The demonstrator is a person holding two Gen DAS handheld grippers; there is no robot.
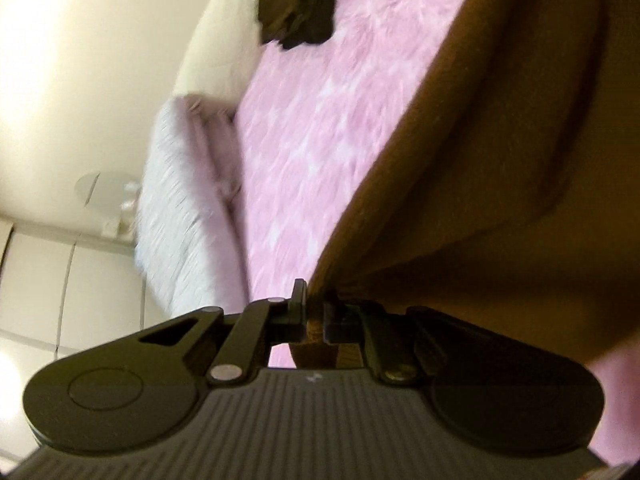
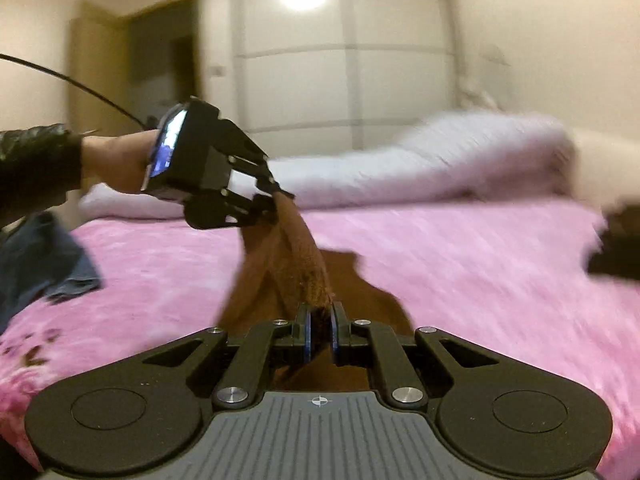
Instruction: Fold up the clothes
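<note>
Left wrist view: the left gripper (image 1: 314,312) has its jaws closed on a bunched edge of a brown garment (image 1: 500,168). The cloth is a plain warm brown with soft folds fanning out from the pinch, and it fills the picture from 12 o'clock round to 4 o'clock. Beyond it lies the bed (image 1: 320,120), covered in a fluffy pink blanket. A dark garment (image 1: 296,4) lies on the blanket at 12 o'clock. A pale grey quilt (image 1: 180,208) is heaped along the bed's edge at 9 o'clock. The view is tilted and blurred.

Right wrist view: the right gripper (image 2: 320,328) has its jaws clamped on another part of the brown garment (image 2: 304,264). Here the cloth looks fuzzy and is pulled into a twisted band that rises toward 11 o'clock, where the left gripper (image 2: 280,194) pinches its far end. The rest of the garment sags onto the pink bed (image 2: 460,264) just behind the right gripper. A blue denim piece (image 2: 44,264) lies at 9 o'clock, the dark garment (image 2: 618,244) at 3 o'clock, and the grey quilt (image 2: 420,160) at the far side of the bed.
</note>
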